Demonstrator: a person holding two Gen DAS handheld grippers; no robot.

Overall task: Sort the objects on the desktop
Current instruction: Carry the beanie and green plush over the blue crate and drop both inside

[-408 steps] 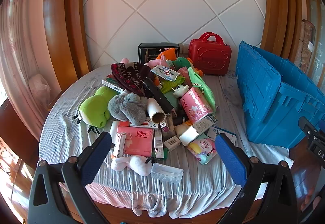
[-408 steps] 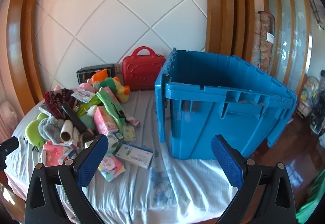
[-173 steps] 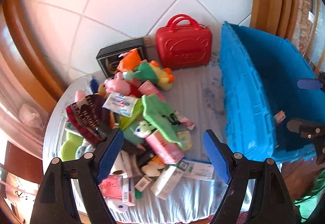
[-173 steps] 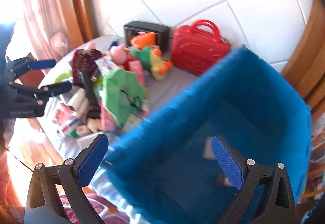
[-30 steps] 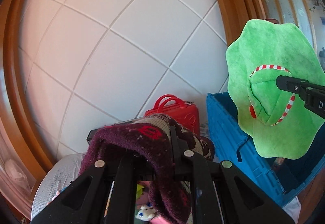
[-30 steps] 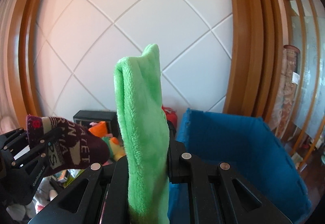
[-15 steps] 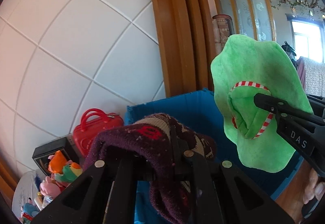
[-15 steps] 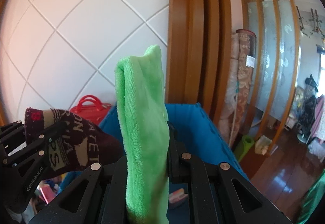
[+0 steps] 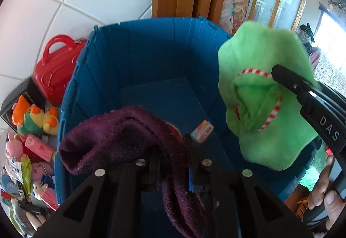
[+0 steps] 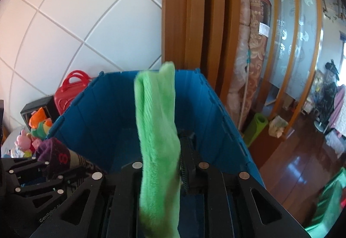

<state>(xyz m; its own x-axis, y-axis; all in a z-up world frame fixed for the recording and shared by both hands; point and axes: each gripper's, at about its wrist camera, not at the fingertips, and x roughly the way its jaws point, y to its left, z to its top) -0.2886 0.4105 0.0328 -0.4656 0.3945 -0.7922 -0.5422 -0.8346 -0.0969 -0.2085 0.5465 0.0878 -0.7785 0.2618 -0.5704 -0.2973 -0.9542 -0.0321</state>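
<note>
The left gripper [image 9: 173, 162] is clenched on a dark purple knitted hat [image 9: 121, 136], which is draped over the closed fingers and hangs down on both sides. In the right wrist view the same hat [image 10: 58, 156] is seen at the lower left, with red and pale lettering on its knit, held in the left gripper [image 10: 46, 170] just inside the near corner of the blue crate [image 10: 103, 108].

The right gripper [image 10: 170, 164] is clamped on a bright green plush piece [image 10: 157, 130], which stands up between the fingers as a folded, fuzzy strip. From the left wrist view it is shown broadside — a wide green plush shape [image 9: 266, 95] with a red-and-white striped trim around a folded opening, pinched by the black fingers [image 9: 289, 84] of the right gripper [image 9: 275, 75]. A hand [image 9: 324, 190] is seen wrapped around that gripper's handle at the lower right.

Both items are held above the open blue crate [image 9: 151, 48]. On the crate's floor a small pastel packet [image 9: 203, 131] is lying — partly hidden by the hat.

Left of the crate, on the desk, a red toy suitcase [image 9: 58, 69] is stood against the tiled wall, beside a black box [image 9: 32, 91]. Plush toys [image 9: 36, 119] and pink packets [image 9: 39, 147] are piled beneath them.
</note>
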